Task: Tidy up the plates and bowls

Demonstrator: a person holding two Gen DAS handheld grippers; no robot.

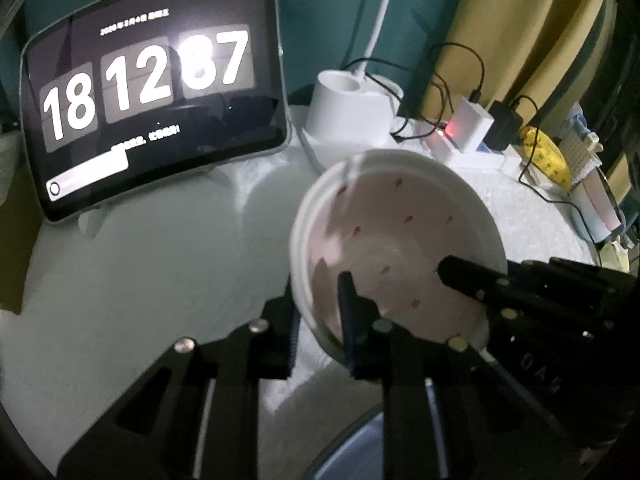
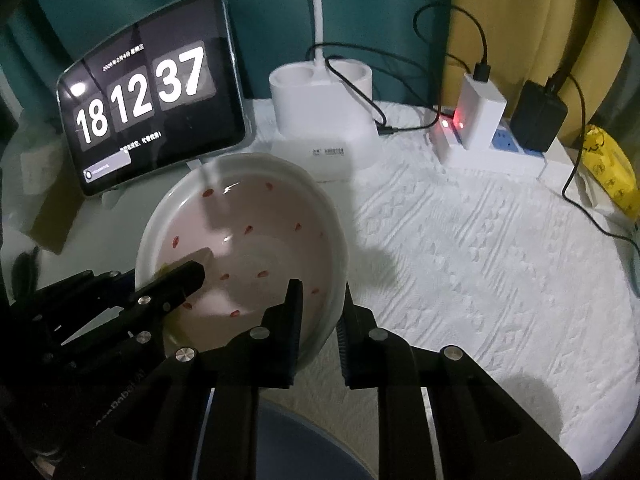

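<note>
A white bowl (image 1: 400,240) (image 2: 248,240), pale pink inside with small red specks, is held between both grippers over the white cloth. My left gripper (image 1: 318,296) is shut on the bowl's near-left rim, one finger inside and one outside. My right gripper (image 2: 320,292) is shut on the near-right rim in the same way. Each gripper shows in the other's view, with a black finger (image 1: 460,276) (image 2: 184,280) lying inside the bowl. A blue-grey round dish (image 1: 360,452) (image 2: 300,440) shows just below the grippers, mostly hidden by them.
A tablet (image 1: 152,108) (image 2: 152,92) showing a clock leans at the back left. A white lamp base (image 2: 320,108), a power strip with chargers (image 2: 488,128) and trailing cables line the back. A yellow packet (image 2: 608,168) lies at the right edge. Textured white cloth (image 2: 480,260) covers the table.
</note>
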